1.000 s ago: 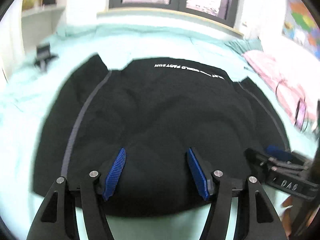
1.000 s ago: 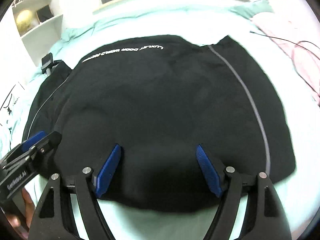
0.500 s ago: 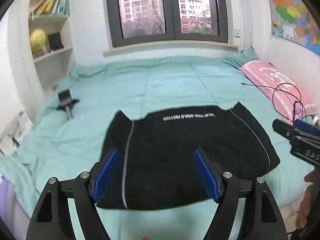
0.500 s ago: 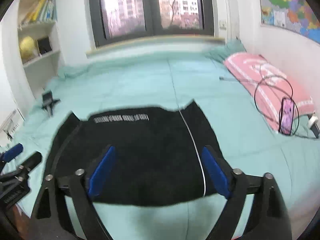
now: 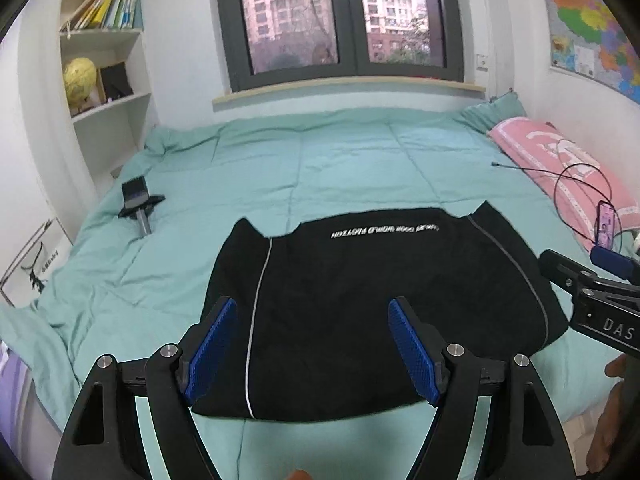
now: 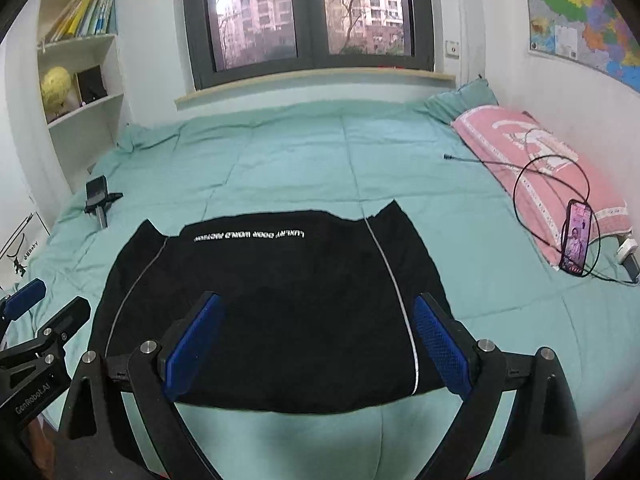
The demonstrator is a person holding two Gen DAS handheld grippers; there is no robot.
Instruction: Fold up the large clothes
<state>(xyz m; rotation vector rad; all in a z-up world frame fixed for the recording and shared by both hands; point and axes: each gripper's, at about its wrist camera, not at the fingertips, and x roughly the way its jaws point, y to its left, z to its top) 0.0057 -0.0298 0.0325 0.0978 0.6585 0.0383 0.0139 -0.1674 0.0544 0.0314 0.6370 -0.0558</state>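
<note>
White lettering, printed upside down on the black garment [image 6: 276, 300], is read as "LUXURY DOOR WORLD", the rest unclear. "GenRobot.AI" is seen on the left claw [image 6: 28, 400]. "DAS" is seen on the right claw [image 5: 608, 320].

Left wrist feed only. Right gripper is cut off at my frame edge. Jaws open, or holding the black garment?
Observer: Open. The right gripper has nothing between its pads; the black garment lies flat on the bed beyond it.
Operator: Something white past the phone, clipped at my edge?
Observer: A white plug lies on the quilt just right of the phone, at the near end of the pink pillow.
</note>
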